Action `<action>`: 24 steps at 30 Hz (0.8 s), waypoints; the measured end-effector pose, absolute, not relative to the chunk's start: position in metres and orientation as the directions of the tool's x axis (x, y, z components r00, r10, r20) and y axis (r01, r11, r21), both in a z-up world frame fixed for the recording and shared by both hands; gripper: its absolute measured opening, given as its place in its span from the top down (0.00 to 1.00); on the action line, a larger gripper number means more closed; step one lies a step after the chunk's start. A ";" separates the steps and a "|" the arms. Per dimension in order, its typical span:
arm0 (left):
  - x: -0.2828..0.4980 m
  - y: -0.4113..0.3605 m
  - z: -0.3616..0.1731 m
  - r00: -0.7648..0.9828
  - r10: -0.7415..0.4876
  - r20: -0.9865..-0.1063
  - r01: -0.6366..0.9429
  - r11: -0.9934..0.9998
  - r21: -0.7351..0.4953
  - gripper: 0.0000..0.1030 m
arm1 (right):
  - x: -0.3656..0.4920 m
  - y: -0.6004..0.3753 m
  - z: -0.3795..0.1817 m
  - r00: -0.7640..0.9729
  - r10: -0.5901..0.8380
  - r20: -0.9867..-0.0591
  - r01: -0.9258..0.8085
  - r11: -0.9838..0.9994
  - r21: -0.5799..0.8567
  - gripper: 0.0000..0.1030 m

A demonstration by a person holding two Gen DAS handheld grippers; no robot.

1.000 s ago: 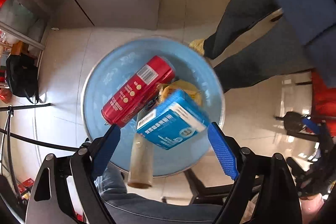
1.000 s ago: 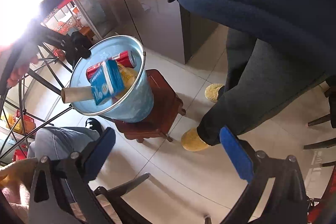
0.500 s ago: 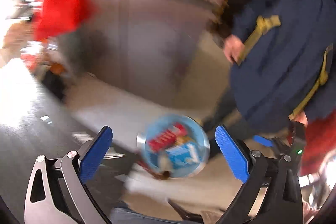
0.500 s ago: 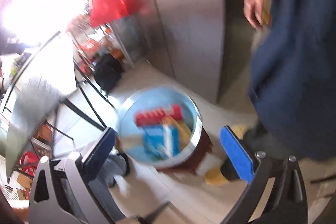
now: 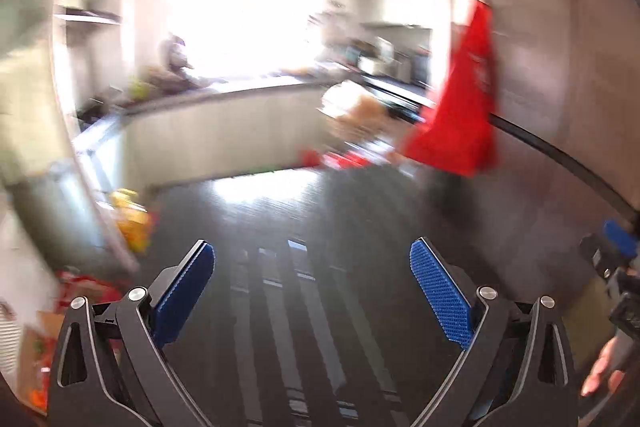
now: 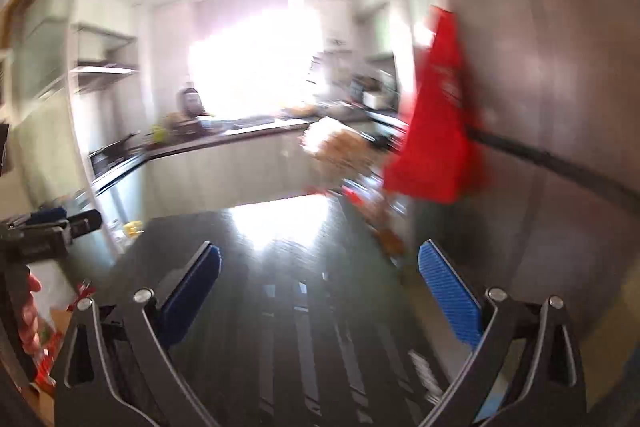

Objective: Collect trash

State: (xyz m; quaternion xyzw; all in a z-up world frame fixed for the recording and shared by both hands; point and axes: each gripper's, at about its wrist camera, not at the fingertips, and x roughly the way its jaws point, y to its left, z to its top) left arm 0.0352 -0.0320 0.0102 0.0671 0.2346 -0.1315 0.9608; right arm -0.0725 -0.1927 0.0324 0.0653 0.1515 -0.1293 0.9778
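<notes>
1. Left wrist view showed me the left gripper (image 5: pixel 311 277) with fingers spread wide and nothing between them, above a dark glossy tabletop (image 5: pixel 280 211).
2. My right gripper (image 6: pixel 319 281) was likewise wide and empty over the same tabletop.
3. No trash lay between or near either pair of fingers; both views were blurred.
4. A second earlier, both cameras had looked down on the blue bucket holding the red can and blue box; that bucket was now out of view.

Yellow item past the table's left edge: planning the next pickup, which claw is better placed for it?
Left, probably. Both the left claw and right claw are open and empty over the dark table, but the blurred yellow item looks nearer in the left wrist view.
</notes>
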 end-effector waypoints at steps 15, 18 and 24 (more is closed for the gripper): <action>0.039 0.072 0.025 0.966 0.052 -0.253 -0.034 0.997 0.073 0.08 | 0.051 -0.059 0.066 0.964 -0.091 -0.250 0.085 0.996 -0.036 0.03; 0.037 0.065 0.027 0.971 0.017 -0.240 -0.001 0.998 0.064 0.08 | 0.048 -0.048 0.068 0.967 -0.113 -0.227 0.103 0.993 -0.057 0.03; 0.037 0.054 0.027 0.975 0.004 -0.224 0.015 0.996 0.083 0.08 | 0.034 -0.058 0.069 0.969 -0.138 -0.206 0.133 0.990 -0.038 0.03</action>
